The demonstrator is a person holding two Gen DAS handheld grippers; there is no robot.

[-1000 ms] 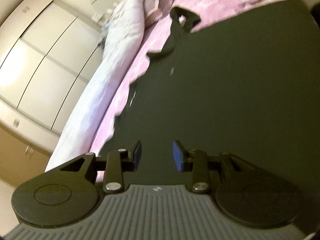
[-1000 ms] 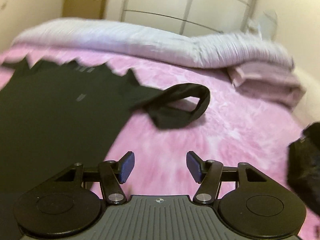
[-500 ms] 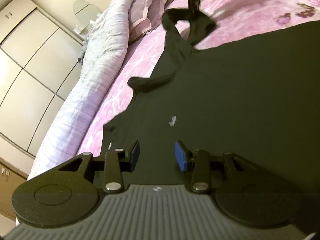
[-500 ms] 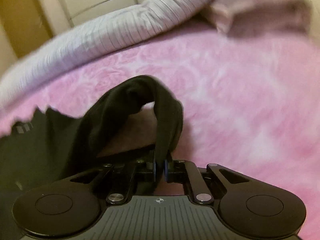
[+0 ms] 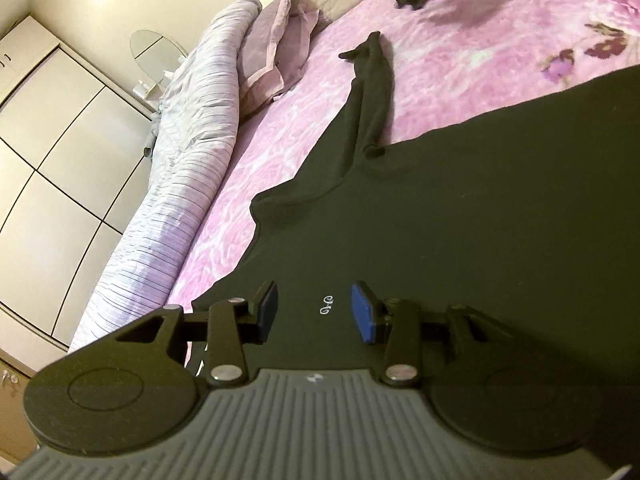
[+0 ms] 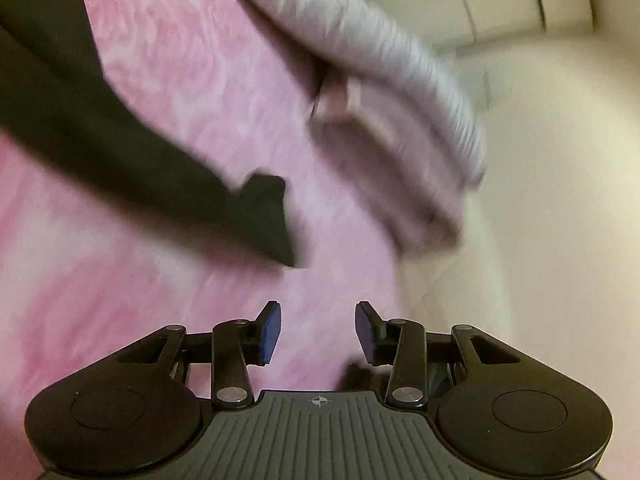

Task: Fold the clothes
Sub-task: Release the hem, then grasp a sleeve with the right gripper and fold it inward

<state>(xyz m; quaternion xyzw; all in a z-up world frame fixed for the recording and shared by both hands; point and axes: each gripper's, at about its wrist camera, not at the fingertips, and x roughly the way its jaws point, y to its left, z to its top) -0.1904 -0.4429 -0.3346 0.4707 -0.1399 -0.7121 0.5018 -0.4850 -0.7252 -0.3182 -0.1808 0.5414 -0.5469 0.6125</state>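
Across the pink bed [image 5: 472,60] a black shirt [image 5: 460,232] lies spread flat, one sleeve [image 5: 372,92] stretched straight away from the body toward the pillows [image 5: 280,52]. Left claw [image 5: 314,310] hovers over the shirt's chest, jaws apart and empty. Right claw [image 6: 318,330] hangs just short of the sleeve's cuff [image 6: 268,220], also parted and empty, and is the nearer one to it. No containers in sight.

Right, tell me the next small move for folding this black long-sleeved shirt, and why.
Probably close the open left gripper on the black long-sleeved shirt near its collar: its sleeve lies stretched out across the pink floral bedspread, and the right gripper is open, empty.
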